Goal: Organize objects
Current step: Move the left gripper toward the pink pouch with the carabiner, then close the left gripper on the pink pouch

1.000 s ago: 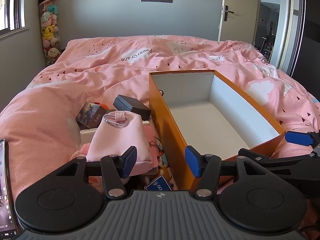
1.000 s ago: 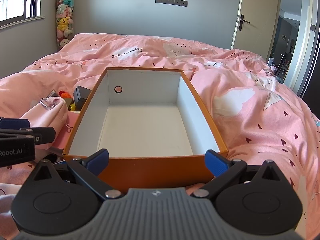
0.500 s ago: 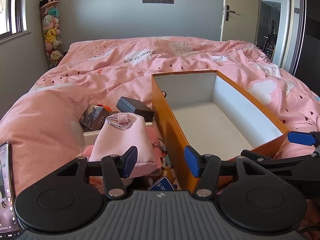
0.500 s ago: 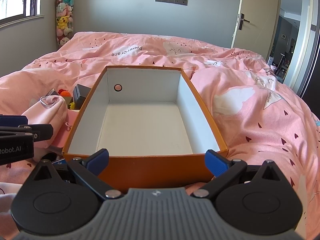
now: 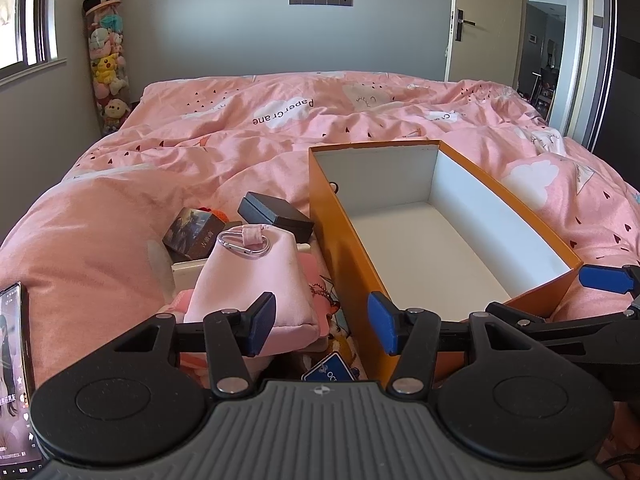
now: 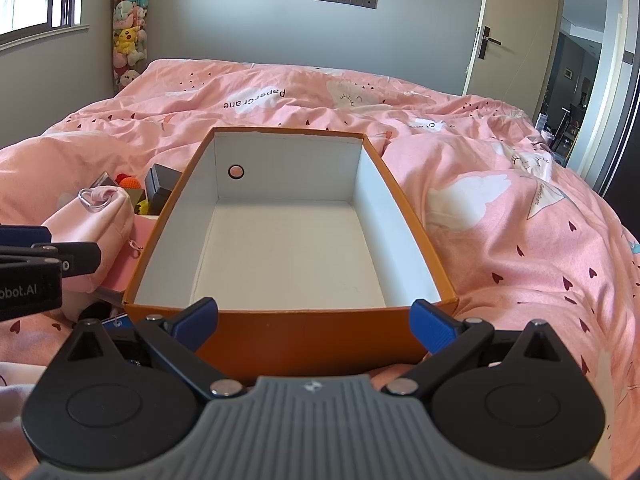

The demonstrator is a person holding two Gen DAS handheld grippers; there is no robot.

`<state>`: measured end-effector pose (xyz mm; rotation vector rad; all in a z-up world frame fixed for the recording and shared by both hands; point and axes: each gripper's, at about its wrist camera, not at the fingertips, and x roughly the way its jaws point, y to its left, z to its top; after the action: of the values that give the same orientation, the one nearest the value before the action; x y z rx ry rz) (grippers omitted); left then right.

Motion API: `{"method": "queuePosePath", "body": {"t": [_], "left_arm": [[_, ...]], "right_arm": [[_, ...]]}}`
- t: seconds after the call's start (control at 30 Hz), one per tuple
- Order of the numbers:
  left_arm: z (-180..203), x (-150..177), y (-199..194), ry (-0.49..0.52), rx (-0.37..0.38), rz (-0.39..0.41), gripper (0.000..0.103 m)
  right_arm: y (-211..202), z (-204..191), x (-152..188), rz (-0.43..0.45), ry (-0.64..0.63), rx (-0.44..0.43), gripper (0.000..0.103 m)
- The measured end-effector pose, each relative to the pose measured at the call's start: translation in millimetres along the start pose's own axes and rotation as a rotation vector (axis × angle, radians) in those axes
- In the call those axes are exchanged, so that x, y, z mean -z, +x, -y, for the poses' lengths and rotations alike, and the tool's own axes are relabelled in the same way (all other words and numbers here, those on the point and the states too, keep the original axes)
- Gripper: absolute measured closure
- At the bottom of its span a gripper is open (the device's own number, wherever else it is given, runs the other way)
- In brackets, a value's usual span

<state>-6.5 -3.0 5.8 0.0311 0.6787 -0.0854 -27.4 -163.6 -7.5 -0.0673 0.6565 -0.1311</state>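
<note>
Left wrist view: my left fingers (image 5: 322, 328) spread, empty; pink pouch (image 5: 256, 280) just ahead-left, beside empty orange box (image 5: 352, 264). Right fingers (image 6: 316, 326) released, farther off.

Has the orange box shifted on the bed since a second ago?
No. In the right wrist view the orange box sits on the same spot of the pink duvet, its far edge below the "PaperCrane" print as before.

Pouch (image 5: 256, 280) left of box (image 5: 344, 240)
</note>
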Motion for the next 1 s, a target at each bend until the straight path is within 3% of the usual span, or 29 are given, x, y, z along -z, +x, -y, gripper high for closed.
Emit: {"method": "queuePosePath", "body": {"t": [0.47,0.77,1.0], "left_arm": [[-5,0,2,-0.016,-0.002,-0.019,0.047],[-25,-14,6,-0.054,0.003,-0.042,0.047],[-57,-36,15,-0.08,0.041,-0.092,0.044]], "right_arm": [[2,-1,-1,0.003,-0.009,-0.002,0.003],[5,-20,-28,0.058,-0.136,-0.085,0.03],[25,-44,-61,0.061,-0.235,-0.257,0.052]]}}
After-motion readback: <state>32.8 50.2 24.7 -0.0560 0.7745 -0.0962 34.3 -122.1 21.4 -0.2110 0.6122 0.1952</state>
